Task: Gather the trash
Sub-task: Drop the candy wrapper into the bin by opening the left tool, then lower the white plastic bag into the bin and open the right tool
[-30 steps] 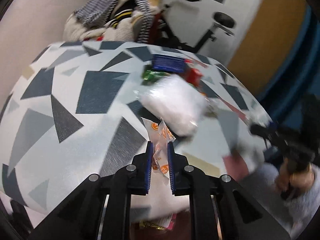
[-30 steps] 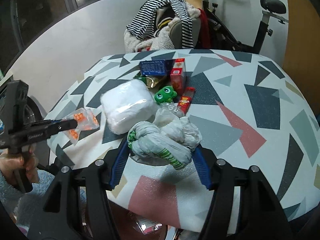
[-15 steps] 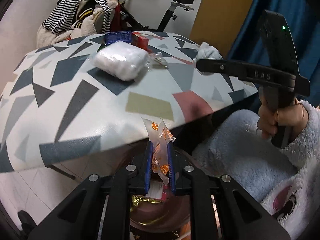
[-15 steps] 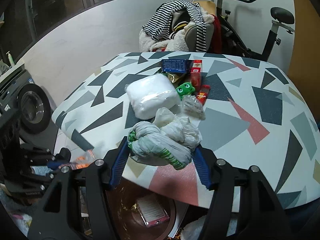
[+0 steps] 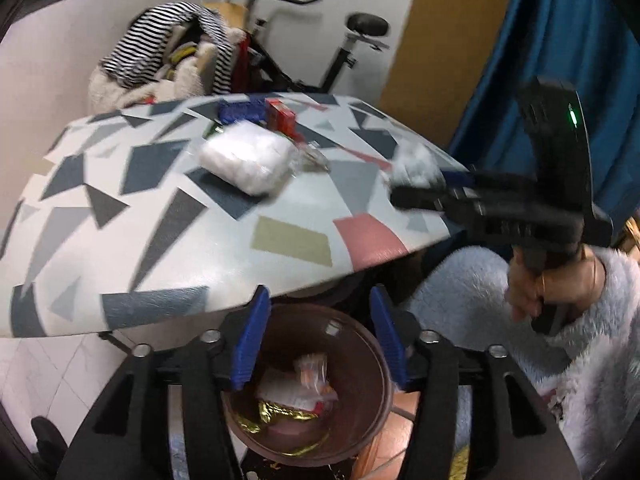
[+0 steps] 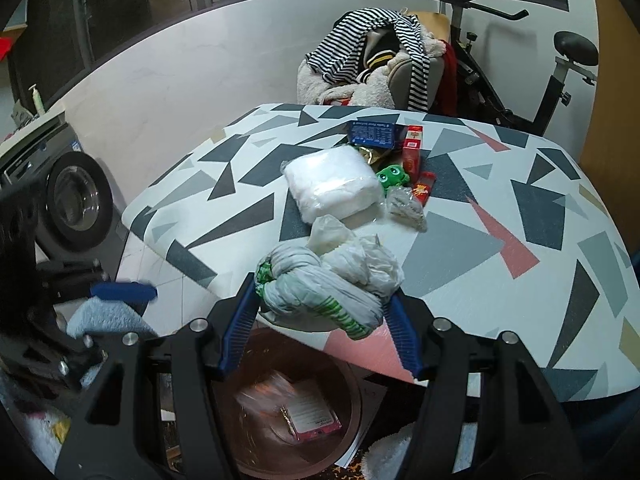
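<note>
The left gripper [image 5: 316, 336] hangs over the brown bin [image 5: 372, 412], jaws wide and empty. The right gripper [image 6: 320, 332] squeezes a knotted bag [image 6: 320, 284] above the desk [image 6: 520, 240] edge. Let go too soon, and it could miss the bin.

Counter [image 6: 460, 240] w/ geometric-print top ahead of tongs, white plastic pack [image 6: 334, 184] mid-counter, green frog toy [image 6: 390, 176], clear crumb bag [image 6: 406, 208] & red stick packet [image 6: 424, 190] just right of it, blue box [image 6: 374, 134] & red box [image 6: 412, 148] farther back.
</note>
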